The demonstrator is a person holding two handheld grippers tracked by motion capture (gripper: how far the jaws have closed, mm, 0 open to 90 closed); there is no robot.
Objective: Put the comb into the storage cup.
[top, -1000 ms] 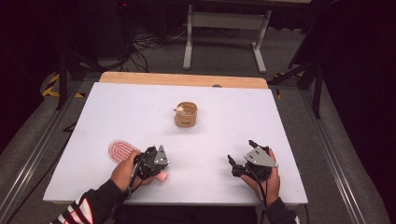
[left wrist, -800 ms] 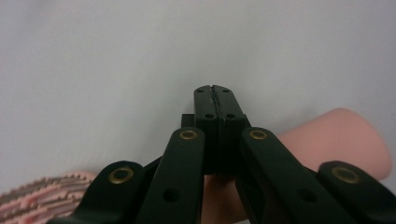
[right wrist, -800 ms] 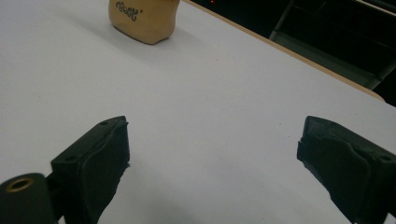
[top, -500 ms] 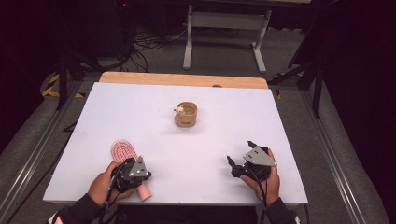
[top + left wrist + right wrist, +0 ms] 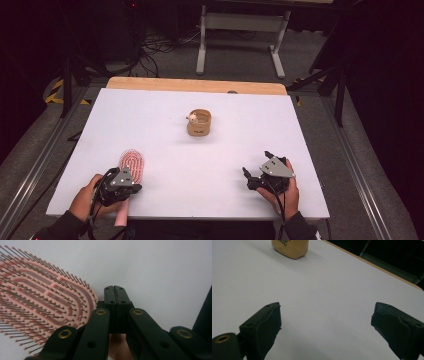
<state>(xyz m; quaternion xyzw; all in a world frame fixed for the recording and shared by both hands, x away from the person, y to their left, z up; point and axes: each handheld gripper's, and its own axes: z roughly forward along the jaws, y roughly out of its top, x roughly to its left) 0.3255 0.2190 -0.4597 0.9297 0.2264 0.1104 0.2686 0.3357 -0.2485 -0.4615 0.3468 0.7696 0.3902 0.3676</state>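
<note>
One pink hairbrush point(image 5: 42, 307) just left of the closed left claw point(image 5: 116, 291).

Left hand-held gripper point(image 5: 131, 188) over pink hairbrush point(image 5: 131, 167).

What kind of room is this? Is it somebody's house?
Probably not a house; it looks like a lab or recording studio. The plain white table stands on grey carpet amid black cables and metal stands, with dark surroundings and a black-and-yellow floor tape strip.

Bright tabletop, dark surroundings, soft focus
</note>
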